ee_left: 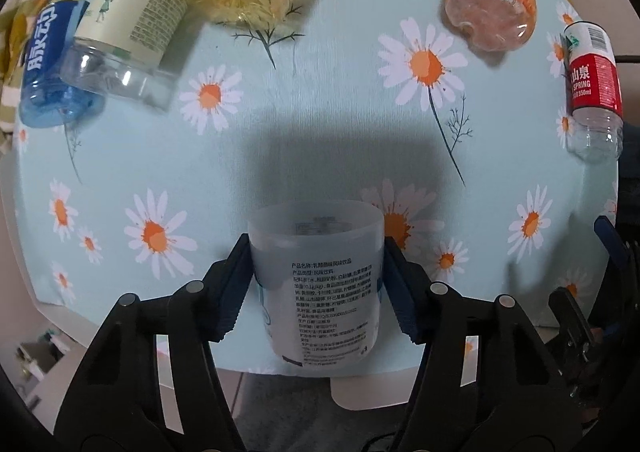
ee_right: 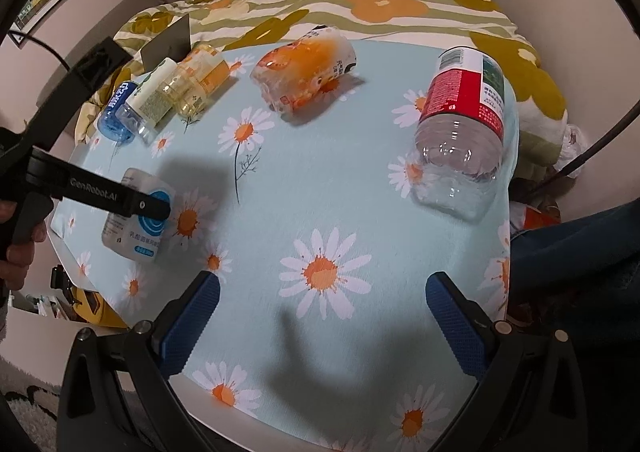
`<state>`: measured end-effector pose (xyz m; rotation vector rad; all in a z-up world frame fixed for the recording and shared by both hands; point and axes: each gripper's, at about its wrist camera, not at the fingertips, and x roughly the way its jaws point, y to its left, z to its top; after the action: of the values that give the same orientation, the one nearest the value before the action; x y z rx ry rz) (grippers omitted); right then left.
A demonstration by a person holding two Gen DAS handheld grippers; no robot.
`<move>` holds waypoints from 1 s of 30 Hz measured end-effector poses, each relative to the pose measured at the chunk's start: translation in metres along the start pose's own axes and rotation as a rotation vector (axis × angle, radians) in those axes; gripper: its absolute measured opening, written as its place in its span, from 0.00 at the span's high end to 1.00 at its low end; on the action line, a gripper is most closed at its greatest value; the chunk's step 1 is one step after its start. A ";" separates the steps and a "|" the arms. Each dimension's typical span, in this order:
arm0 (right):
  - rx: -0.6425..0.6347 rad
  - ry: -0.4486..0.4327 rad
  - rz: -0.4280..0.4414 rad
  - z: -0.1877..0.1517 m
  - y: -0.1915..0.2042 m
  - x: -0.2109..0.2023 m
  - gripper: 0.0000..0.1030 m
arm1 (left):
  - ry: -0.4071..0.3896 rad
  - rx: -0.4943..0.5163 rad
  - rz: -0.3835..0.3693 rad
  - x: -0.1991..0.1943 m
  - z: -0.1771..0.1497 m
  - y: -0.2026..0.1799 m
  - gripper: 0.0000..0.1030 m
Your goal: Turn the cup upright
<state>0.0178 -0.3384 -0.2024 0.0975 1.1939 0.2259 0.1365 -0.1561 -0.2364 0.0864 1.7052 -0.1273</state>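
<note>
The cup (ee_left: 320, 284) is a translucent white container with a printed label. My left gripper (ee_left: 316, 252) is shut on its sides and holds it above the near table edge, tilted, with one end pointing away from the camera. In the right wrist view the same cup (ee_right: 136, 228) shows at the table's left edge, with a blue circle on its label, crossed by the left gripper's black finger (ee_right: 120, 200). My right gripper (ee_right: 322, 316) is open and empty over the near part of the daisy tablecloth (ee_right: 320, 188).
Several cut bottle cups stand upside down on the table: a red-labelled clear one (ee_right: 460, 132) at right, an orange one (ee_right: 304, 68) at the back, and a yellow one (ee_right: 200, 80), a cream-labelled one (ee_right: 148, 104) and a blue one (ee_right: 116, 112) at back left. A floral blanket (ee_right: 380, 0) lies behind.
</note>
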 end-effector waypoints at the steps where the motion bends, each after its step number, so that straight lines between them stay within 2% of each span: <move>1: 0.001 0.000 -0.001 0.000 0.000 0.000 0.00 | 0.000 0.000 -0.003 0.000 0.000 0.001 0.36; 6: 0.005 -0.011 -0.007 0.003 0.000 -0.006 0.00 | -0.035 0.008 -0.034 -0.013 -0.004 0.006 0.38; 10: 0.011 -0.041 -0.009 0.007 0.004 -0.019 0.00 | -0.163 0.004 -0.069 -0.048 -0.015 0.016 0.39; 14: 0.036 -0.075 0.003 0.009 0.010 -0.026 0.00 | -0.411 -0.005 -0.088 -0.075 -0.040 0.025 0.39; 16: 0.064 -0.087 0.013 0.010 0.012 -0.024 0.00 | -0.587 0.023 -0.026 -0.075 -0.059 0.028 0.39; 19: 0.111 -0.100 0.032 0.009 0.016 -0.017 0.00 | -0.749 0.041 0.016 -0.062 -0.079 0.034 0.39; 24: 0.133 -0.122 0.013 0.006 0.023 -0.008 0.00 | -0.885 0.002 -0.040 -0.044 -0.082 0.046 0.39; 30: 0.112 -0.144 -0.029 -0.003 0.028 -0.003 0.00 | -0.964 0.019 -0.021 -0.025 -0.085 0.034 0.39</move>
<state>0.0100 -0.3120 -0.1953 0.1910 1.0637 0.1249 0.0613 -0.1102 -0.2018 0.0124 0.7425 -0.1663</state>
